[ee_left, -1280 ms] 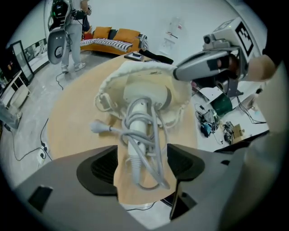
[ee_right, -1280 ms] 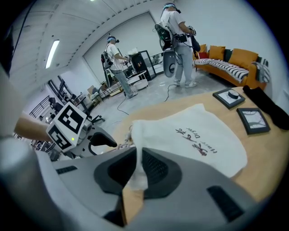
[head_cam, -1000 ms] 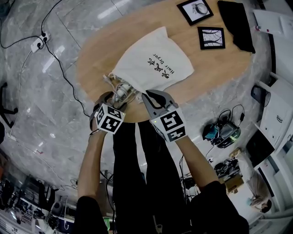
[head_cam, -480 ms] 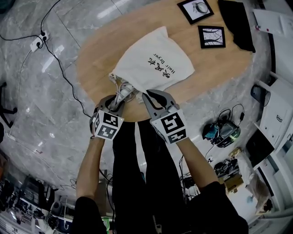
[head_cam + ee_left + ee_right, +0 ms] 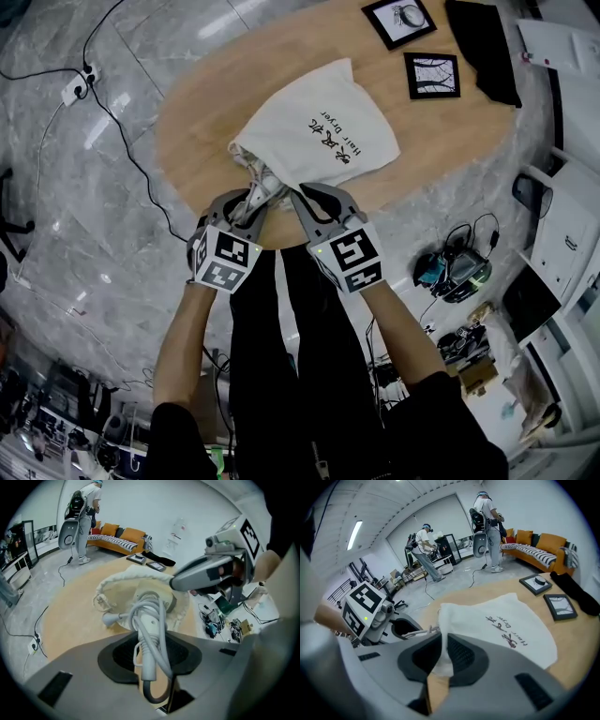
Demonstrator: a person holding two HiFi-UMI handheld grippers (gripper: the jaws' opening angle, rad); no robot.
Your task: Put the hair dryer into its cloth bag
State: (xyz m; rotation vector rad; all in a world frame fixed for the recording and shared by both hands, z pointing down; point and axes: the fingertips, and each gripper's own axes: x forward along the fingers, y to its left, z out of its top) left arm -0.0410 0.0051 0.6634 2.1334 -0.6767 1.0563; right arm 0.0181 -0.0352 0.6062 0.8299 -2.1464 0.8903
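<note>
A white cloth bag point(image 5: 319, 136) printed "Hair Dryer" lies on the oval wooden table point(image 5: 211, 84), its mouth toward me. The white hair dryer's handle point(image 5: 261, 186), wrapped in its cord, sticks out of that mouth. My left gripper point(image 5: 246, 201) has just been closing and is now shut on the handle point(image 5: 151, 639), which sits between its pads with the cord point(image 5: 140, 616) looped over it. The plug point(image 5: 108, 618) hangs to the left. My right gripper point(image 5: 303, 200) is shut on the bag's mouth edge point(image 5: 440, 660), holding it up. The dryer's head is hidden inside the bag point(image 5: 140, 585).
Two black-framed pictures point(image 5: 399, 22) point(image 5: 432, 77) and a black cloth point(image 5: 483, 47) lie at the table's far right. A power strip point(image 5: 77, 86) with cables is on the floor to the left. People stand near an orange sofa point(image 5: 536, 543) in the background.
My left gripper closed on the dryer's handle and rose with it toward the bag's mouth. The bag shifted slightly away. The right gripper stayed in place.
</note>
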